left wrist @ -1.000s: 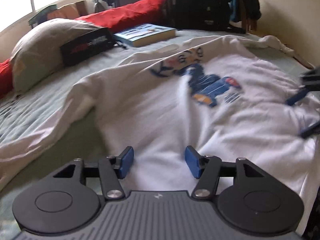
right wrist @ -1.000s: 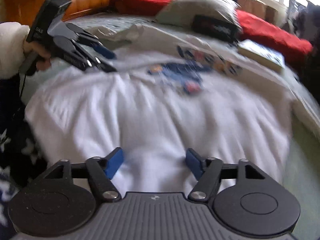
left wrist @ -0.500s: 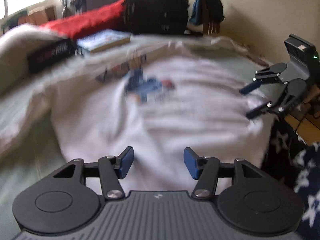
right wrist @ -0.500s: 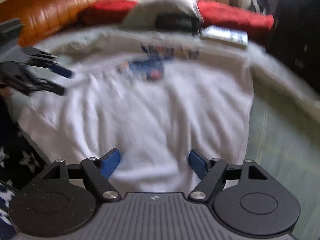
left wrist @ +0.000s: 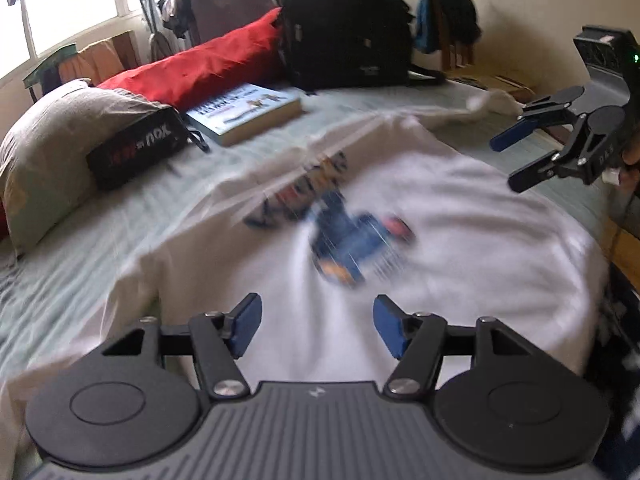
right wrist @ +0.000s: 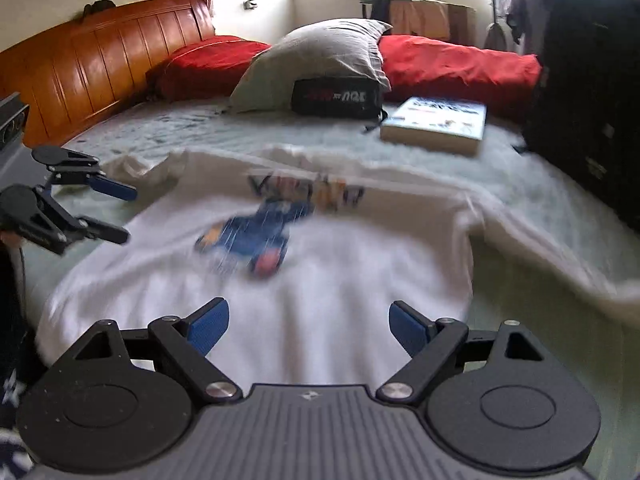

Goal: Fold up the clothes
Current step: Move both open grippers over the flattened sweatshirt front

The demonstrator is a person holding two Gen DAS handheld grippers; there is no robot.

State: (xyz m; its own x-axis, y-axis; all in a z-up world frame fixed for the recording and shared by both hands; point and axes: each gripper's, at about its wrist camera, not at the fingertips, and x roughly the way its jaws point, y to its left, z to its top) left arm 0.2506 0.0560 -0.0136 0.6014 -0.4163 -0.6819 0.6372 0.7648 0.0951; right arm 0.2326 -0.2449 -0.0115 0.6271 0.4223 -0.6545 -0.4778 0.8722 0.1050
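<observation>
A white long-sleeved shirt (left wrist: 460,220) with a blue printed figure lies spread face up on the bed; it shows in the right wrist view too (right wrist: 360,272). My left gripper (left wrist: 318,330) hovers above the shirt's lower part, its jaws opening with nothing between them. From the right wrist view it (right wrist: 122,214) hangs over the shirt's left edge. My right gripper (right wrist: 308,326) is also above the lower part of the shirt, jaws wide and still opening, and empty. In the left wrist view it (left wrist: 509,164) floats over the shirt's right edge.
The bed has a pale green sheet (right wrist: 180,132). At its far side lie a grey pillow (right wrist: 320,56), red pillows (right wrist: 452,64), a black pouch (right wrist: 336,98), a book (right wrist: 436,120) and a black backpack (left wrist: 344,28). A wooden headboard (right wrist: 100,68) stands on the left.
Both grippers have risen and drawn back from the shirt, so more of the bed shows. The right jaws have spread wider. The shirt has stayed flat on the bed.
</observation>
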